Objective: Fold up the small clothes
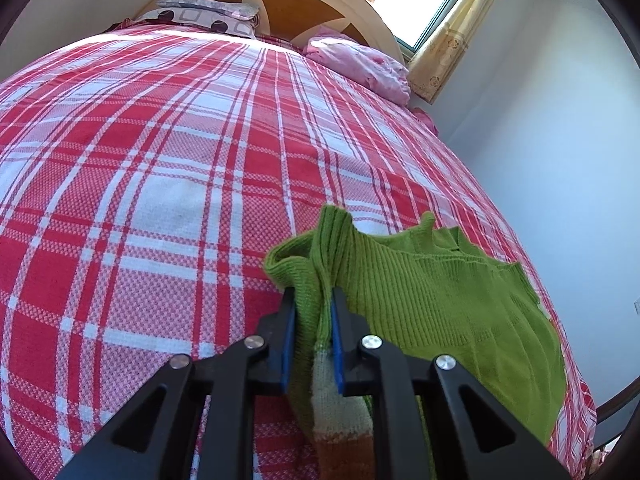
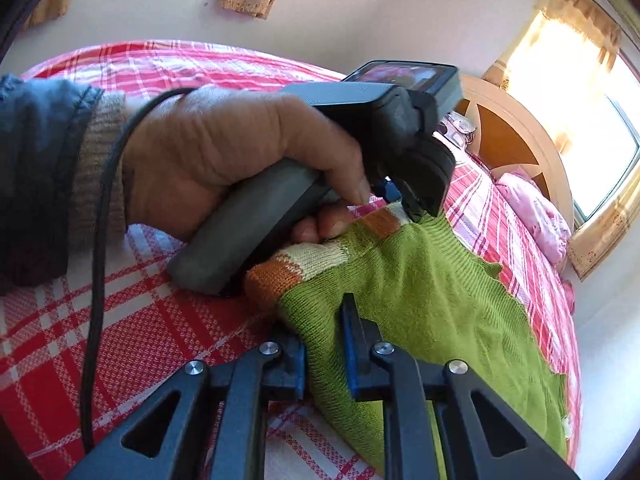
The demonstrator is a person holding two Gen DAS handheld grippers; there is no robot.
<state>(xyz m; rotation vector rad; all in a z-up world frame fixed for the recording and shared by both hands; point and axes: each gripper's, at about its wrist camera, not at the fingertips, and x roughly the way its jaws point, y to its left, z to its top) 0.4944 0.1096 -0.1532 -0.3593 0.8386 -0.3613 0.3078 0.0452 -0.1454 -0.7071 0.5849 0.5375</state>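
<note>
Sweater (image 1: 440, 304), green knit, lies on plaid bed (image 1: 160, 160) near its edge. Left gripper (image 1: 313, 312) clamps bunched sweater fabric; right gripper (image 2: 326, 344) clamps another fold. Hand (image 2: 224, 160) grasps left gripper handle

I see a bed under a red-and-white plaid bedspread (image 1: 168, 168), with a rounded cream and brown headboard (image 1: 280, 4) at its far end. A patterned grey pillow (image 1: 208, 16) and a pink pillow (image 1: 360, 68) lie against the headboard. Yellow curtains (image 1: 448, 36) hang beside a bright window (image 1: 424, 0), next to a white wall (image 1: 560, 140).
</note>
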